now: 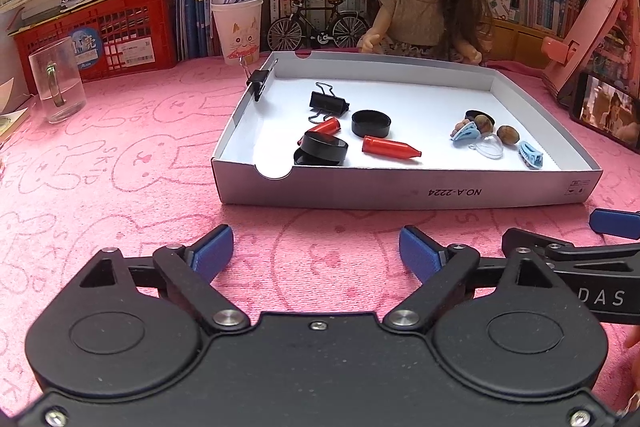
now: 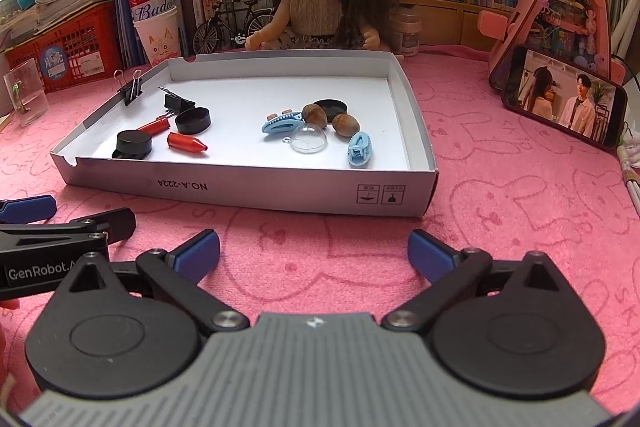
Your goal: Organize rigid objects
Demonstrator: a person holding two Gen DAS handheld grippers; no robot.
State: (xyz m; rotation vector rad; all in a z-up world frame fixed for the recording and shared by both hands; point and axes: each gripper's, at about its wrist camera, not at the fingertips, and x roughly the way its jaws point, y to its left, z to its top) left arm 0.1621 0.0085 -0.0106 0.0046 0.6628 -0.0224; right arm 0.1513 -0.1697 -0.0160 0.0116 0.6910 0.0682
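Behind 1 acorn (image 2: 314,114), a black cap (image 2: 330,109) sits half hidden.

left gripper (image 1: 316,251): black body, blue pads | right gripper (image 2: 316,255): grey ribbed top

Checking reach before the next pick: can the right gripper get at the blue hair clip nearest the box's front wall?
Probably yes. The right gripper is open and empty, the blue hair clip lies apart from the acorns, and only the low front wall of the box stands between.
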